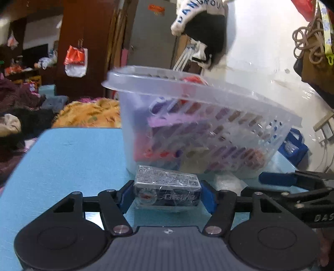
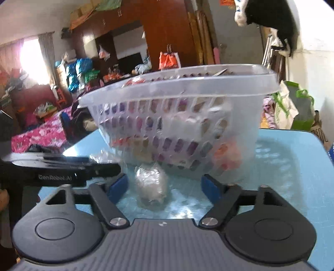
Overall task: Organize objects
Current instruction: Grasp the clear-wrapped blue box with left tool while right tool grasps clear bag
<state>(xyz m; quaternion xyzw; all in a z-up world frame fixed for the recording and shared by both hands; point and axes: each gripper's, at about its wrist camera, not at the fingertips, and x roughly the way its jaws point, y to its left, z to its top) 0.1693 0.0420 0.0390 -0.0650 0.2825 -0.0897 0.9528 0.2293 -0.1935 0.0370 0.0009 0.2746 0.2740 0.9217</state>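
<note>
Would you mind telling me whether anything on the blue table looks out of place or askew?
Yes: the clear basket looks tilted, its rim sloping in both wrist views, though fisheye distortion may exaggerate that. Two items sit outside it on the blue table: a wrapped box clamped in the left gripper, and a crinkled clear packet between the right gripper's open jaws.

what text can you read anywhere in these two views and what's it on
"DANGROU", end cut off: white band of the black hanging garment.
"DAS", cut off: right gripper's arm, seen from the left wrist view.
"GenRobot.AI", blurred: left gripper's arm, seen from the right wrist view.
Wrapped box held by the left gripper: fine print and logo too blurred to read.
Basket contents: nothing legible.
</note>
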